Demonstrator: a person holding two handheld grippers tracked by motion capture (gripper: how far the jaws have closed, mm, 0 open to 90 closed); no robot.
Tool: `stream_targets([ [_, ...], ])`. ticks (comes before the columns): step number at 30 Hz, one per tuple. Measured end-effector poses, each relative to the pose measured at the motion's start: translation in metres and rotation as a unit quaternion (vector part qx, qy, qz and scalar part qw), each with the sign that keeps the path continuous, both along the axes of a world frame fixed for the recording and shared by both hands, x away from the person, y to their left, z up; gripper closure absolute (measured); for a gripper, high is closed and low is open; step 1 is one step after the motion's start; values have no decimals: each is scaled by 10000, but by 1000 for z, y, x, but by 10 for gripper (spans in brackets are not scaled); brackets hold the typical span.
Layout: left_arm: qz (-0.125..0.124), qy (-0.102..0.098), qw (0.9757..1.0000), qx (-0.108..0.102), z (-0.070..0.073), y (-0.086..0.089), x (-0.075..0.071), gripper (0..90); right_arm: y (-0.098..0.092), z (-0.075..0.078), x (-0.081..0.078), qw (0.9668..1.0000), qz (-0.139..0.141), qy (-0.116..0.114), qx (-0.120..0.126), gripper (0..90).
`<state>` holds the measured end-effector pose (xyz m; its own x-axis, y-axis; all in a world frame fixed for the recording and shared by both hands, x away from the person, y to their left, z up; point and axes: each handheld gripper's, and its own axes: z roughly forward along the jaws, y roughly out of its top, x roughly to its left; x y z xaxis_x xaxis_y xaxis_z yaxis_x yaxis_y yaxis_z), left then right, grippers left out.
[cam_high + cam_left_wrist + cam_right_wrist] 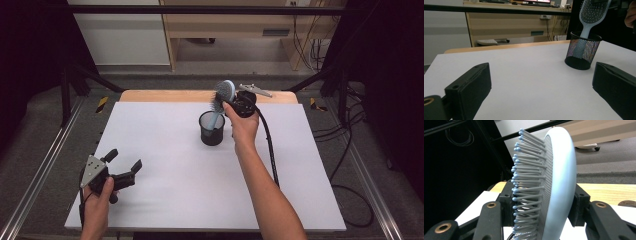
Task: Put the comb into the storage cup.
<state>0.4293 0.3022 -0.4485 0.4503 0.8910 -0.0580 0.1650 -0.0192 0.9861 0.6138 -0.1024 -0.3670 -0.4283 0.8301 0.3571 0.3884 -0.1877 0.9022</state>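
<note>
Nearest us, our left gripper (125, 172) idles wide open and empty over the white table (165, 195), while farther off our right gripper (231, 102) clamps the hairbrush (223, 93) head, handle already in the mesh cup (211, 128) — lower gently, release only once seated

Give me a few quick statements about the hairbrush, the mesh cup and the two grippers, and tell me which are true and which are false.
1. The right gripper is shut on the hairbrush. True.
2. The hairbrush's handle points down into the black mesh cup. True.
3. The left gripper holds the mesh cup. False: its jaws stand open over the white table, well apart from the cup.
4. The mesh cup lies on its side. False: it stands upright.
5. The hairbrush is red. False: it is pale blue.
</note>
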Motion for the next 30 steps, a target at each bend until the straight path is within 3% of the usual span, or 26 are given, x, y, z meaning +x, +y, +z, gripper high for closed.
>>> stream_targets([
  [30, -7, 32, 10000, -3, -1, 1, 1, 21, 1, -14, 1, 9997, 8, 143, 193, 501],
])
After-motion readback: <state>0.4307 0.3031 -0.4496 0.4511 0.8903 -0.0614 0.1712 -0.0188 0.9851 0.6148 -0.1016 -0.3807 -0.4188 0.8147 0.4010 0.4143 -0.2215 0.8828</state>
